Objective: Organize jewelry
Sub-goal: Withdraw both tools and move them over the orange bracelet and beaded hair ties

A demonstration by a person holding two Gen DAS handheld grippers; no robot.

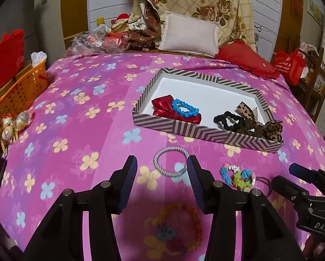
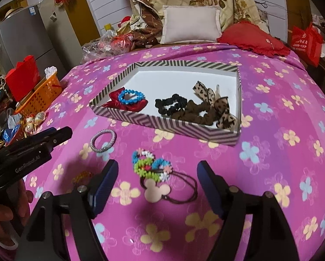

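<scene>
While both grippers hover above the bed (image 2: 271, 152), the left gripper (image 1: 162, 169) stands partly open and empty, the silver bracelet (image 1: 170, 162) lying ahead between its jaws. The right gripper (image 2: 158, 174) stands wide and empty, the beaded bracelet (image 2: 150, 166) and hair tie (image 2: 184, 187) between its jaws. The striped box (image 2: 162, 121) lies beyond.

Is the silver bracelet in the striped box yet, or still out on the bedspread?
Out. The silver bracelet lies on the bedspread, in front of the striped box.
</scene>
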